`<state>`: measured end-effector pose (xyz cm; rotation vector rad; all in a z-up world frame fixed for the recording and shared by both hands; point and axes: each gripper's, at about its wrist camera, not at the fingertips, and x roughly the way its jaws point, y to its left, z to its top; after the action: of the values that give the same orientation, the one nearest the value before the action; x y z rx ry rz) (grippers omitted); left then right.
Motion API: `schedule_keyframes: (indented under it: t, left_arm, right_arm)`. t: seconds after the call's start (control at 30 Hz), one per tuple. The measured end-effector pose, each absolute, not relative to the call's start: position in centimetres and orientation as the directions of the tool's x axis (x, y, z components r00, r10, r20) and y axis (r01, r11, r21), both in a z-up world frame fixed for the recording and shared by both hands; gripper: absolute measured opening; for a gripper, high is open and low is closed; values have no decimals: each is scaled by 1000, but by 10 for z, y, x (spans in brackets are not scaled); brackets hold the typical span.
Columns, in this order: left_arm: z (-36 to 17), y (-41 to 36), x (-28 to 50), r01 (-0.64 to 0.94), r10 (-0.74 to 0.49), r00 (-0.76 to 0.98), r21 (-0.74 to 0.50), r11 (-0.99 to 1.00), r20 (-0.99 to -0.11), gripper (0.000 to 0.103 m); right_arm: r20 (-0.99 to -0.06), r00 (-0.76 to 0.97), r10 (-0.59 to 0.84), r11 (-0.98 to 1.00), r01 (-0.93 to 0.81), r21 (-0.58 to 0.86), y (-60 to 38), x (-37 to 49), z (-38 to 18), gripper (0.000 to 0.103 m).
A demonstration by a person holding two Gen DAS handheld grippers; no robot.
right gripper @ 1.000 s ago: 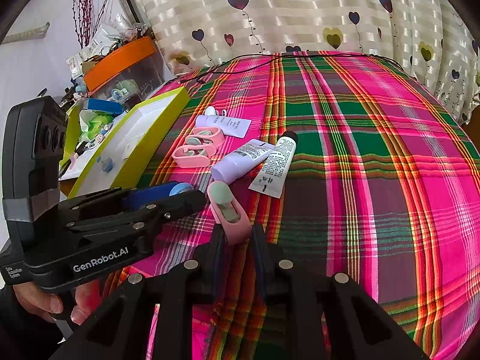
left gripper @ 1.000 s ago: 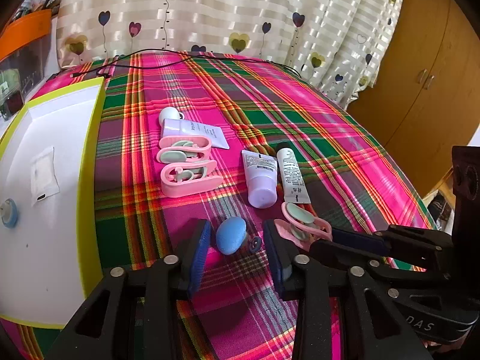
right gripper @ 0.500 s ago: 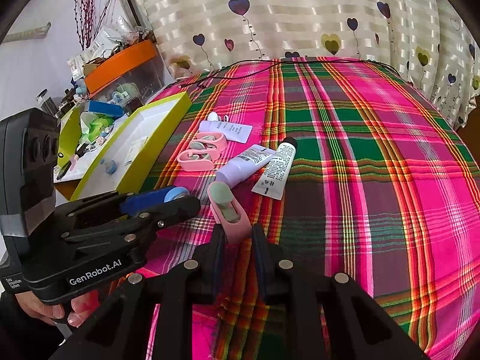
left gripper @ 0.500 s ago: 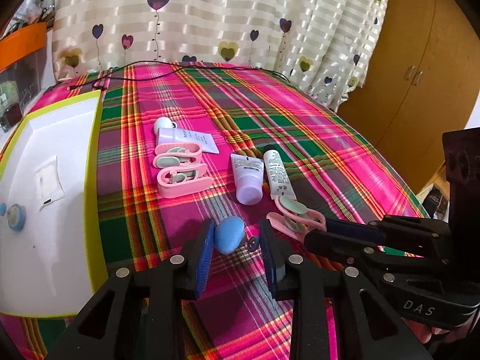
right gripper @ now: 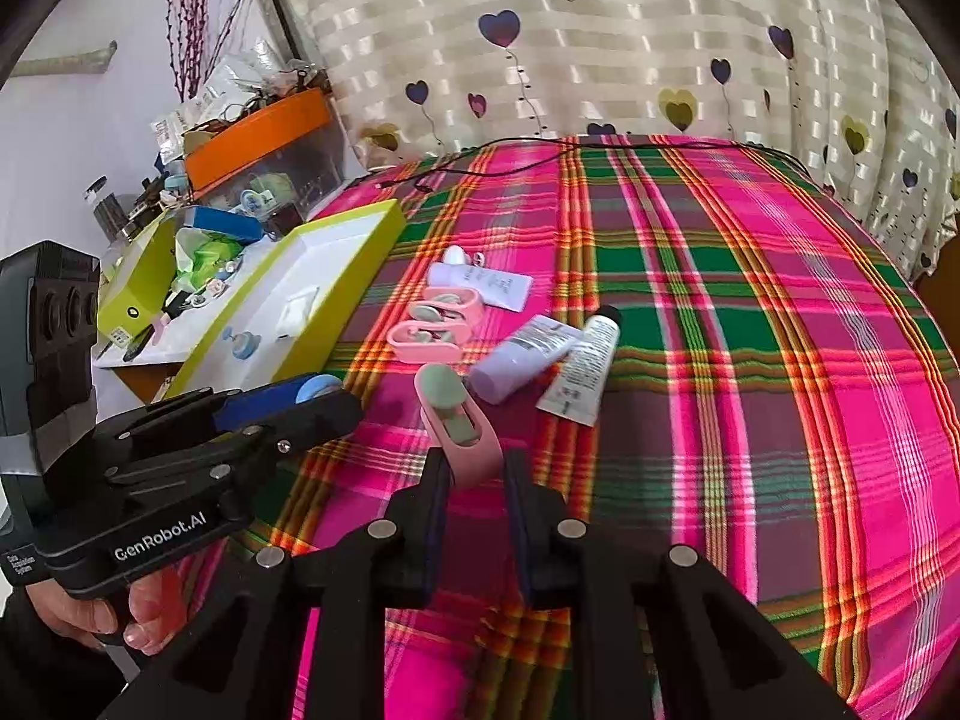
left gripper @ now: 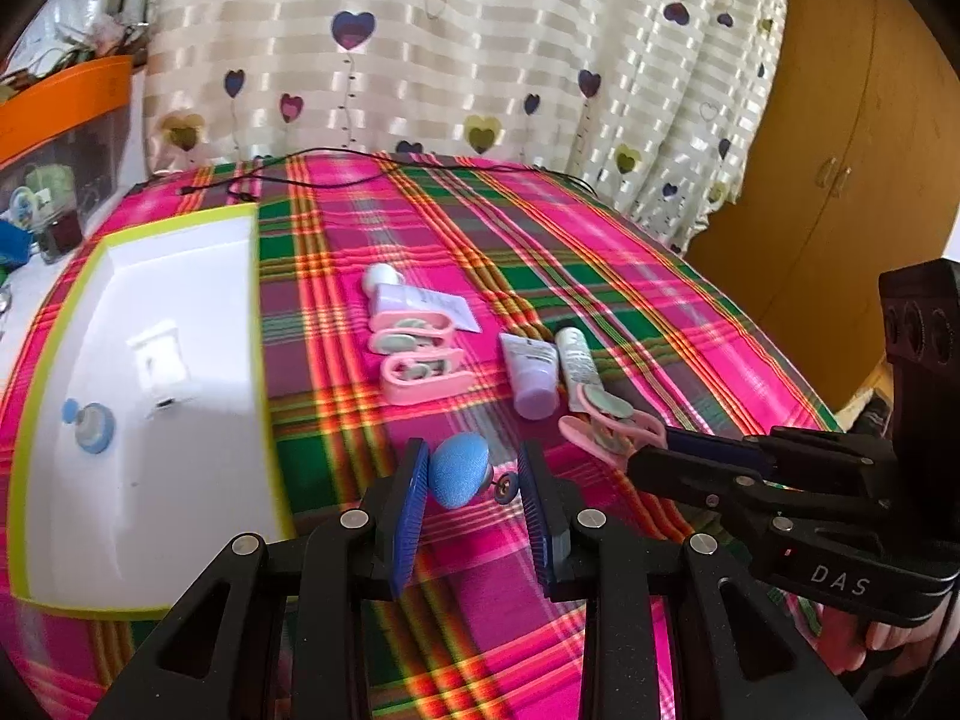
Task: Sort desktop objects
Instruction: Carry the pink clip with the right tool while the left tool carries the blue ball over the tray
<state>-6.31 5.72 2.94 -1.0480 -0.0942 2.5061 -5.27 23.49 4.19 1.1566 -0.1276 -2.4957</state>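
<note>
tablecloth [left gripper: 600, 276]: woven plaid cloth you see in pink, green and orange; matt, slightly wrinkled
curtain [left gripper: 480, 48]: satiny striped fabric, a soft sheen on the bands
tray [left gripper: 255, 300]: smooth white inside, glossy where light hits; lime rim
blue knob [left gripper: 459, 477]: looks cloth-covered and matt; small metal pin at its side
pink clip [right gripper: 459, 426]: smooth plastic, mild shine; your right gripper [right gripper: 474, 474] is black matt plastic with metal screws
left gripper [left gripper: 474, 480]: ribbed blue pads
tubes [right gripper: 525, 357]: soft plastic, satin
cupboard [left gripper: 840, 180]: brown wood, low sheen
</note>
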Motion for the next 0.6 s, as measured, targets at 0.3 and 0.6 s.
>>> schedule_keyframes:
  t: [0.3, 0.6]
  left_arm:
    - [43, 14, -60, -270, 340, -692, -209, -940, -637, 31]
    - [49, -42, -56, -153, 246, -741, -198, -968, -625, 31]
  right_arm:
    - [-700, -578, -419, -900, 370, 233, 204, -60, 53, 19]
    - [-689, -546, -477, -860, 454, 235, 159, -72, 59, 19]
